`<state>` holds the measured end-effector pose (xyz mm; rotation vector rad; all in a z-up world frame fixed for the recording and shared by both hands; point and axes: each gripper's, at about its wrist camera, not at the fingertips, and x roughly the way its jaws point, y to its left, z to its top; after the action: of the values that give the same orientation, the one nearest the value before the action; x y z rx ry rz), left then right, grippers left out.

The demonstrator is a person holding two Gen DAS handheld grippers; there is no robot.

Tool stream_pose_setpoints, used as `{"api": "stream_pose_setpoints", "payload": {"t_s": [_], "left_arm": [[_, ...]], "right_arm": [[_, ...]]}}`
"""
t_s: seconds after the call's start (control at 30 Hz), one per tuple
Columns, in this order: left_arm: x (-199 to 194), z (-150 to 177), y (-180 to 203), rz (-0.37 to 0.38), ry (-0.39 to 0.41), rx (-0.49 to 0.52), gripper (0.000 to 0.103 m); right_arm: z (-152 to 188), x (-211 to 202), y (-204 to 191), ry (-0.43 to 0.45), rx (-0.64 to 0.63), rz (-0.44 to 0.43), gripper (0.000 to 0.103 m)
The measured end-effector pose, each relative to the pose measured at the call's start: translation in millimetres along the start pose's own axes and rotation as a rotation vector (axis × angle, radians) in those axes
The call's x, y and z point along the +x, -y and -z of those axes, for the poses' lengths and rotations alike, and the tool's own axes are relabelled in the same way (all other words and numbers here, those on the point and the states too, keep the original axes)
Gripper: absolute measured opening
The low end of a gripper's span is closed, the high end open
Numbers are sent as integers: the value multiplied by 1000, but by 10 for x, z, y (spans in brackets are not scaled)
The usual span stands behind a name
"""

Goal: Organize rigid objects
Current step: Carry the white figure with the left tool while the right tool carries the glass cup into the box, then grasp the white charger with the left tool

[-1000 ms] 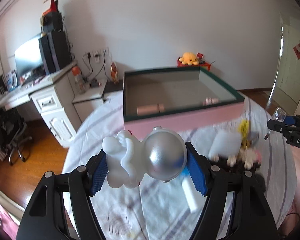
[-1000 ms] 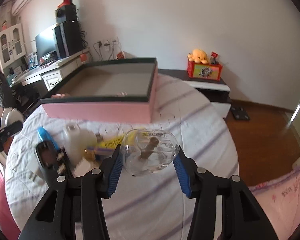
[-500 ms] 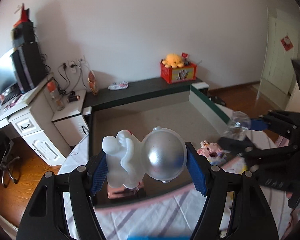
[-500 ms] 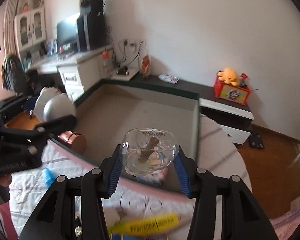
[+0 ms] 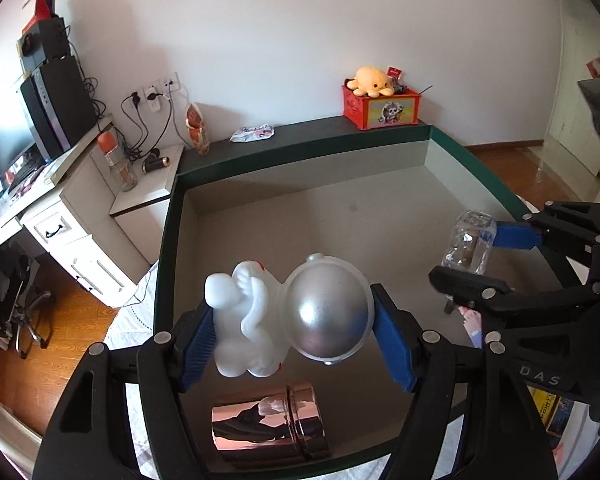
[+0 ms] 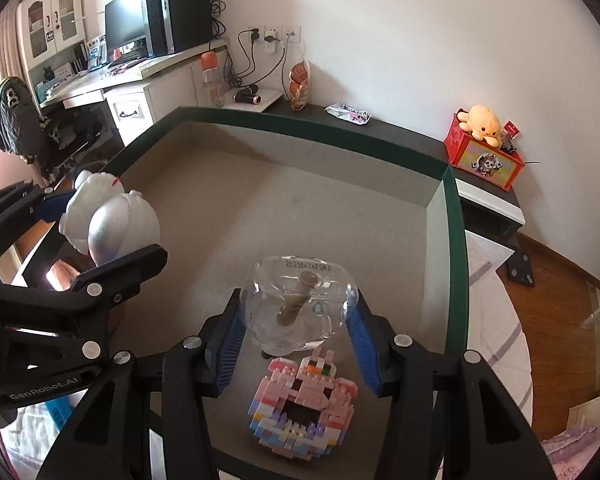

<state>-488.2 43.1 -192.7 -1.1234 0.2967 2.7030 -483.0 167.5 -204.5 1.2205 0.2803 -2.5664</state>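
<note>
Both grippers tilt down over the box (image 5: 476, 168). Left gripper (image 5: 290, 330) clamped on astronaut (image 5: 292, 316); right gripper (image 6: 296, 330) clamped on clear jar (image 6: 298, 306).

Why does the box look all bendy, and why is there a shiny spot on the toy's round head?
In both wrist views the fisheye lens bows the box rim and darkens the corners. In the left wrist view the astronaut toy has a bright glint on its silver helmet, and the copper tin mirrors the toy above it. In the right wrist view the clear bottle shows pale reflections; everything looks sharp.
</note>
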Motion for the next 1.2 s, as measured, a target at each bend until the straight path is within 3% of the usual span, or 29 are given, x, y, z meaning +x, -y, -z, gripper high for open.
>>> {"api": "stream_pose_setpoints", "payload": {"t_s": [0.07,0.17,0.37,0.53,0.77,0.9,1.03,1.2], "left_arm": [[-32,9,-15,-16,14,-4,78],[-108,21,-69,-21,33,-25,87],[-430,112,-145,-35,74,-37,93],[-920,271,-180,-39,147,-56,97],[-1690,703,-163,-63,257,-92,102],[-2031,980,-127,-106,295,-116,103],[-2288,1294,-70,-99,309,-146,103],[-2405,1595,-23,-84,272,-154,103]], "right_arm": [[-9,-23,15,6,6,25,60],[-11,-102,46,29,24,17,64],[45,-475,-2,97,30,7,77],[177,-969,-98,175,39,-14,79],[696,-1614,-198,263,70,-9,80],[1101,-1865,-173,284,128,36,81],[1488,-2014,-171,290,189,44,82],[1852,-2121,-115,278,249,48,82]]}}
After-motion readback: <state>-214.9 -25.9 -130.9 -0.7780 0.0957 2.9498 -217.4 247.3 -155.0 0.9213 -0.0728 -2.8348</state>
